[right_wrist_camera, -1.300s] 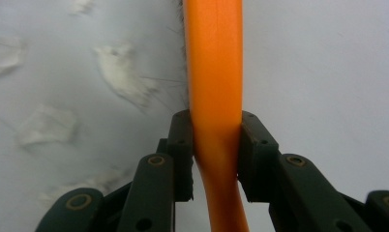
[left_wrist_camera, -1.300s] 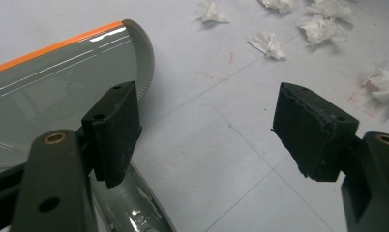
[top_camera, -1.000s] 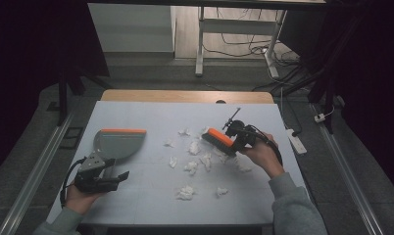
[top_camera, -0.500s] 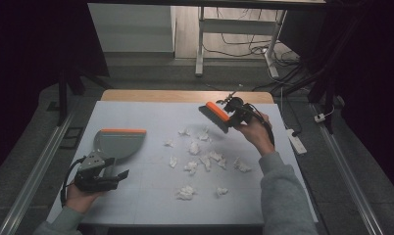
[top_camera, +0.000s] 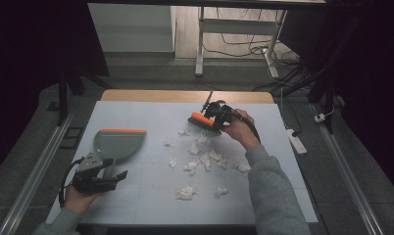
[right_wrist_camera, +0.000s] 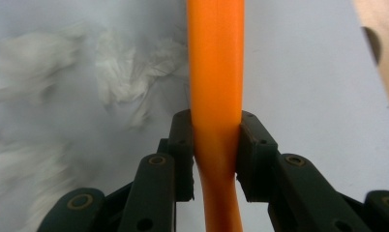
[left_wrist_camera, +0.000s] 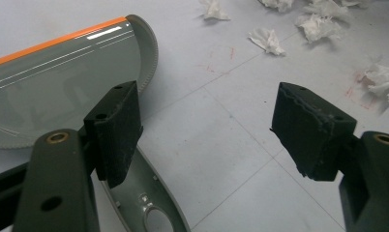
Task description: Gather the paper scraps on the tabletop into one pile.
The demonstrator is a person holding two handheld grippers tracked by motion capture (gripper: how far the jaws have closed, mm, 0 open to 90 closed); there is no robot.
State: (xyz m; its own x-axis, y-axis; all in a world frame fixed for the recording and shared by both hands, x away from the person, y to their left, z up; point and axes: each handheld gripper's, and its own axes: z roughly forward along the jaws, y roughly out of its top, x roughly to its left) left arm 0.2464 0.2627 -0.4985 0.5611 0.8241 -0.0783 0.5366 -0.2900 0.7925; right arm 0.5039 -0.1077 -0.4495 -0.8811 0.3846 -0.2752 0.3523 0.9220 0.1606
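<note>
My right gripper (top_camera: 218, 115) is shut on the orange handle of a small brush (top_camera: 202, 120), held at the far side of several crumpled white paper scraps (top_camera: 199, 149) in the high view. In the right gripper view the brush handle (right_wrist_camera: 216, 58) runs straight up between the pads of my right gripper (right_wrist_camera: 216, 126), with paper scraps (right_wrist_camera: 129, 72) to its left. My left gripper (top_camera: 99, 176) rests at the near left, behind a grey dustpan (top_camera: 117, 142) with an orange lip. In the left gripper view my left gripper (left_wrist_camera: 207, 111) stands open, with the dustpan (left_wrist_camera: 62, 82) beside and under its left jaw.
The scraps lie scattered over the middle of the pale table mat (top_camera: 136, 112); more paper scraps (left_wrist_camera: 267, 38) show ahead of the left gripper. A wooden strip (top_camera: 185, 95) edges the table's far side. A white power strip (top_camera: 294, 138) lies off the right edge.
The right hand carried the brush from the scraps' right side to the far side of the table, then a little leftward. The left hand and dustpan stayed put.
</note>
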